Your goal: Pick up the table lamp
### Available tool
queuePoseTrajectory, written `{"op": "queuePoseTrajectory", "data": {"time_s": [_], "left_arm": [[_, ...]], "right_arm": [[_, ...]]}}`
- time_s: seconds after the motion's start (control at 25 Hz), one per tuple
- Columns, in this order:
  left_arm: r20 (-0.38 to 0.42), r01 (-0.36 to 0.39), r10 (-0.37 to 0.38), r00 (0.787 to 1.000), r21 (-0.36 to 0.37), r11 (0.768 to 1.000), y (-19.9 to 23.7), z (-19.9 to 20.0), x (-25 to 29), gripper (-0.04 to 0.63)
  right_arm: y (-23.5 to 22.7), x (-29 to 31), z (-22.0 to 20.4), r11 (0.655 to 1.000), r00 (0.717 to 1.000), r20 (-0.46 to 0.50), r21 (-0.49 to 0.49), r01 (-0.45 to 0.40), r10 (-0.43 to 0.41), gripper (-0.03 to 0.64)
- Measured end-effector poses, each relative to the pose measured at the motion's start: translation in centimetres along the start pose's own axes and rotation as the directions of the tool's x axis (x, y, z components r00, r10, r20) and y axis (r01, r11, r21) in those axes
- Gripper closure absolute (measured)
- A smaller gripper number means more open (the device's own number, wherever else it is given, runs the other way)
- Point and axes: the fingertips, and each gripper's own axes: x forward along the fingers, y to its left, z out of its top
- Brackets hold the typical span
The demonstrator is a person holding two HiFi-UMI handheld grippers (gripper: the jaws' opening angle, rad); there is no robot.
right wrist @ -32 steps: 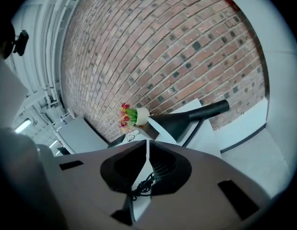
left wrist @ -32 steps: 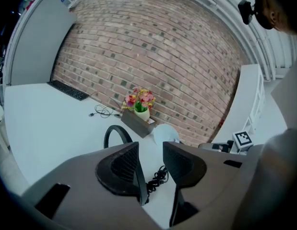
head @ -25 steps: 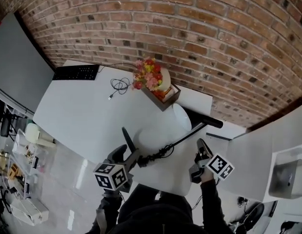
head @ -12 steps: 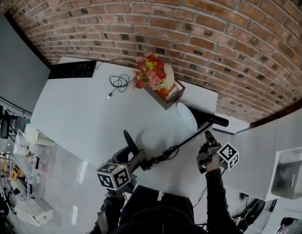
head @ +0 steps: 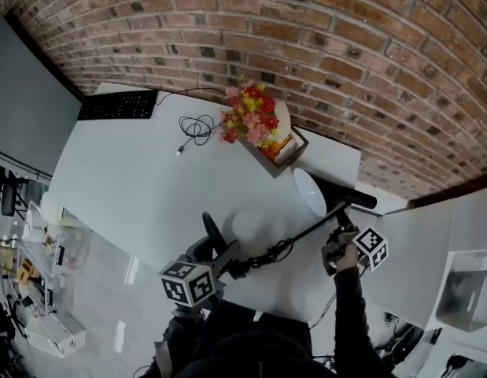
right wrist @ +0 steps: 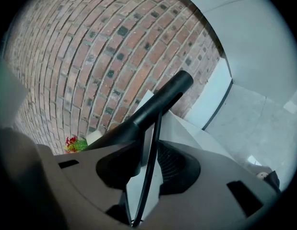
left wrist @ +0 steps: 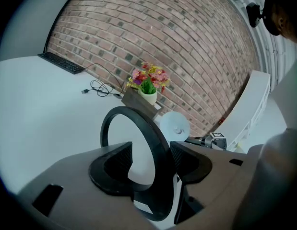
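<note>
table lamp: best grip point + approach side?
Two holds, from the near edge of the table. The table lamp is long and slanted: pinch the ring base across its thin rim, as the left gripper has it, and the thin arm just below the black head, as the right gripper does. The head is probably too thick for the jaws.
</note>
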Motion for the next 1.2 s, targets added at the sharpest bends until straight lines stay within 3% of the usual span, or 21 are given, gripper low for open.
{"op": "queuePoseTrajectory", "data": {"time_s": [0.52,0.72,0.96,1.2], "left_arm": [[-0.022,0.044,-0.044,0.999,-0.005,0.999,-0.1,0.3,1.1,0.355],[-0.028,0.059,-0.060,0.998,-0.007,0.998,-0.4,0.1,1.4,0.393],[-0.016,0.070,-0.070,0.997,-0.014,0.997,-0.9,0.2,1.8,0.472],[-0.004,0.041,-0.041,0.999,0.056,0.998,-1.1,0.4,1.7,0.525]], "right_arm": [[-1.1,2.8,0.1,0.998,0.999,-0.005,0.034,0.044,-0.044,0.543],[-1.4,3.4,0.3,0.994,0.996,-0.002,0.055,0.092,-0.092,0.557],[-1.6,3.5,0.3,0.993,0.998,-0.003,0.091,0.070,-0.070,0.564],[-1.5,3.4,0.2,0.992,0.998,0.011,0.108,0.057,-0.059,0.566]]}}
